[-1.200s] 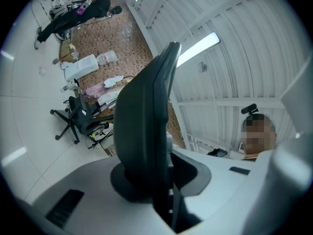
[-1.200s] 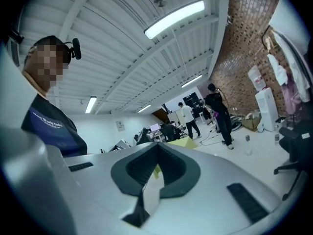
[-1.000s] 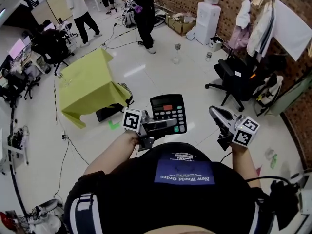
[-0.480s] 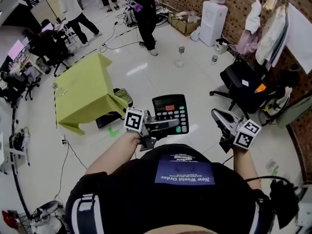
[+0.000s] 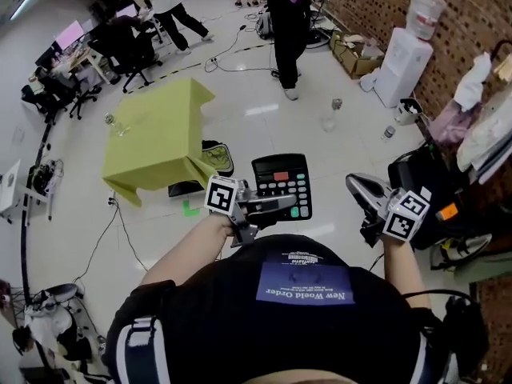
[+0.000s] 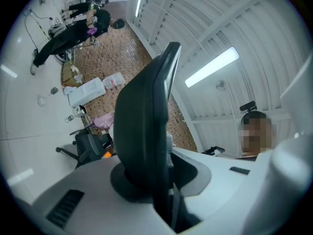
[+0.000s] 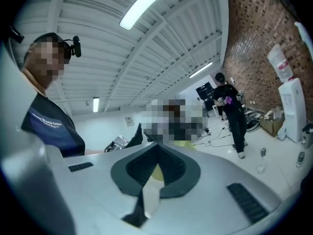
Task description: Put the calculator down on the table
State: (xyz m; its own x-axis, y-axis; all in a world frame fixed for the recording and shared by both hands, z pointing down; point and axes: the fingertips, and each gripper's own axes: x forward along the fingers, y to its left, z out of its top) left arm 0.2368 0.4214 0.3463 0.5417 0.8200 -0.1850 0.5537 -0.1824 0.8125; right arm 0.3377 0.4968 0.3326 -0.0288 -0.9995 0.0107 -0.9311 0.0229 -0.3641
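Pale tiled floor [image 5: 264, 126] has swung under the head view over the last second. The yellow-green table [image 5: 156, 130] now sits squarer ahead-left but still well apart from the calculator [image 5: 282, 184], so I judge the carry is still running and the put-down not begun. Left gripper [image 5: 276, 204] stays clamped narrow on the calculator's near edge, holding it in the air before the person's chest; right gripper [image 5: 354, 182] has its jaws together on nothing. Count: one calculator, one covered table, two grippers.

Bright, even light from ceiling tubes [image 6: 212, 66]; glare on the glossy floor [image 5: 264, 110]; fisheye bending at edges
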